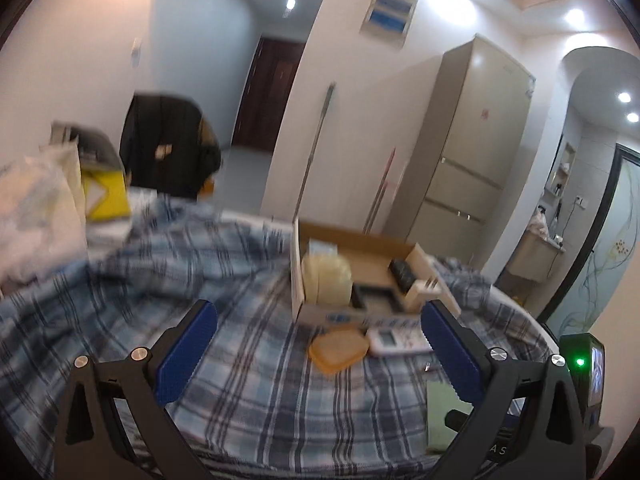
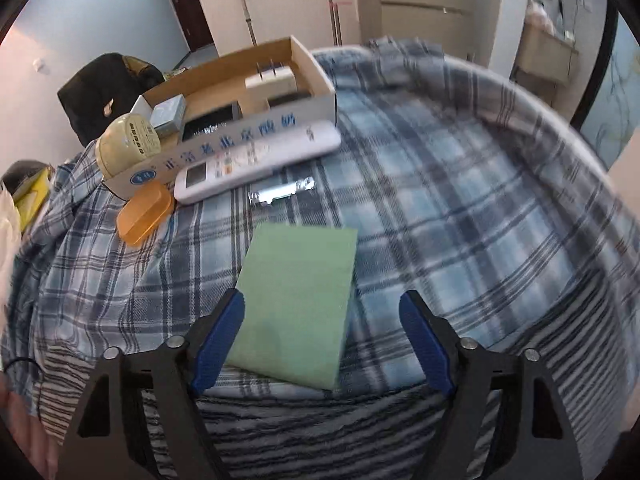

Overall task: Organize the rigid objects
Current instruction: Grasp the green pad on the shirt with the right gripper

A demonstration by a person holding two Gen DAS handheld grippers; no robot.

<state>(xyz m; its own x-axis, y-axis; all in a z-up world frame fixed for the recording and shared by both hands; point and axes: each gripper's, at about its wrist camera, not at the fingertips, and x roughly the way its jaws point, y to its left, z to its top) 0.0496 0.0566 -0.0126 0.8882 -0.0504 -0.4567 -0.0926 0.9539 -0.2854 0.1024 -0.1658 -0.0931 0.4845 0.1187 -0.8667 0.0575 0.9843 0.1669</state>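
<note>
Right wrist view: right gripper [image 2: 322, 340] fingers wide apart, holding nothing, over green booklet [image 2: 298, 300] on plaid bedcover [image 2: 460, 200]. White remote [image 2: 256, 160] and orange lid [image 2: 146, 212] lie against cardboard box [image 2: 224, 148]. Left gripper [image 1: 316, 354] fingers wide apart, empty.

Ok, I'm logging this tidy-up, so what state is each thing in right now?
cardboard box: open-topped, partly filled
white remote: flat, outside box
orange container: lidded, outside box
green pad: flat on blanket
left gripper: open, empty
right gripper: open above green pad
</note>
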